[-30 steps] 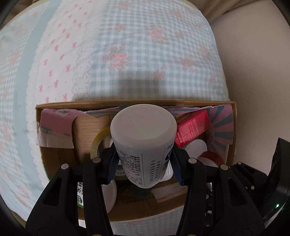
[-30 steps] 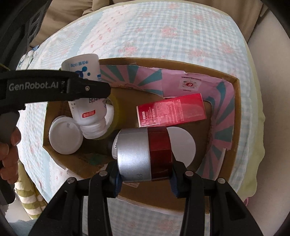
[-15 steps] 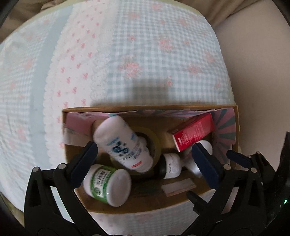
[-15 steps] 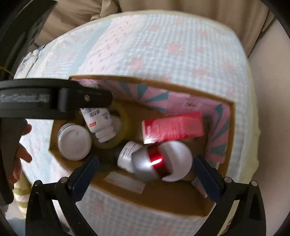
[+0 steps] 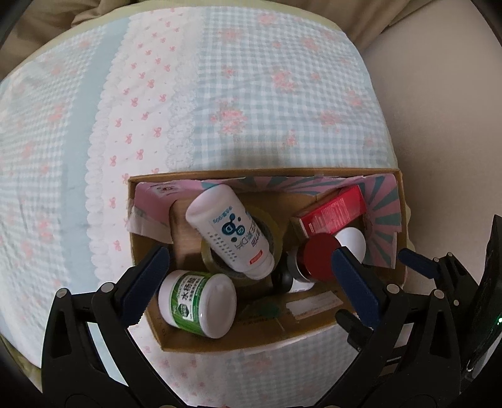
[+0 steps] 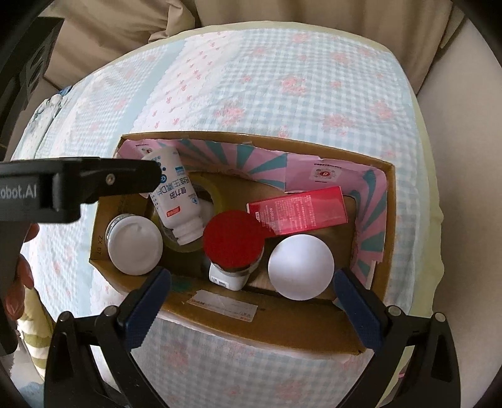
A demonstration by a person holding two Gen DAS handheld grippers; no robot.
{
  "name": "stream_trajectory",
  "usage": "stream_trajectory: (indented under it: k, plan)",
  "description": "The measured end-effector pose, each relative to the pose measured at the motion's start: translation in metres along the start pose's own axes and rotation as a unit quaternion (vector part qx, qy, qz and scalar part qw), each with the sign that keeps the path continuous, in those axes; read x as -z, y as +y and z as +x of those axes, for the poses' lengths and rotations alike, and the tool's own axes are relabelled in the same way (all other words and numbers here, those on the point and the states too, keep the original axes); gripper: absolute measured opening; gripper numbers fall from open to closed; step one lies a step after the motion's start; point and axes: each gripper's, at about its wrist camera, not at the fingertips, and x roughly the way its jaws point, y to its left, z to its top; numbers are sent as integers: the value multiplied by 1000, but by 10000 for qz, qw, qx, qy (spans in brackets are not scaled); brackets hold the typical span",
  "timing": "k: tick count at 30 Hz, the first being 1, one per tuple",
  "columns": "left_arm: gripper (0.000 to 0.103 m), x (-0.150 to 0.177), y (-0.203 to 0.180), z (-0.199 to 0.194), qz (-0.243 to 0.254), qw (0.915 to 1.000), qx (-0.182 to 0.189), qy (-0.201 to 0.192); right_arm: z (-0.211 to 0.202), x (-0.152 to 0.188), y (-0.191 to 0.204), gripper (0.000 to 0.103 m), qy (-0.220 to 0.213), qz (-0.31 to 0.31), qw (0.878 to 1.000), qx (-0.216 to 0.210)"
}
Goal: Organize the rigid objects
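An open cardboard box (image 5: pixel 313 171) (image 6: pixel 313 332) stands on a checked floral cloth. In it a white bottle with blue print (image 5: pixel 230 232) (image 6: pixel 174 201) lies tilted on a tape roll (image 5: pixel 273 229). A green-labelled jar (image 5: pixel 196 303) (image 6: pixel 135 243), a red-ended silver can (image 5: pixel 315 255) (image 6: pixel 233 240), a red carton (image 5: pixel 334 215) (image 6: pixel 298 210) and a white round lid (image 6: pixel 301 266) lie beside it. My left gripper (image 5: pixel 251 276) is open and empty above the box's near side. My right gripper (image 6: pixel 251 295) is open and empty above the near wall.
The box's flaps have a pink and teal lining (image 6: pixel 251 157). The cloth (image 5: pixel 251 94) covers a rounded cushion-like surface, with beige upholstery (image 6: pixel 282 15) behind and a pale surface (image 5: pixel 439 110) to the right. The left gripper's black arm (image 6: pixel 62 188) crosses the right wrist view.
Both grippers opened and pulled back. The white bottle dropped from the left gripper onto the tape roll; the red and silver can dropped from the right gripper into the box.
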Motion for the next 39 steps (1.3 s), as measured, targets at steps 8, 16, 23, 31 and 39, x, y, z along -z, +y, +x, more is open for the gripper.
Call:
stream_trajectory:
  k: [8,16,23,31,39]
  plan:
    - [103,19,16,-71,93,9988,156,-446,-45,3,28,103,-287,-21,9992,267]
    - [103,48,53,-216,294,9871,76,-1574,-147,-2,87,103,-1090,163,9932,364]
    - [103,105,92,-361,649,9472,-512,-3097,-263,6,163,103,-2421,326,9675,662]
    - [103,172,125,-445,587,9001,-702,-4260,-347,40,228,103,-3665,527,9264,689]
    - [103,214,148,-459,487,8770,-852,-4703,-365,69,255,103,-4277,461,8972,1000]
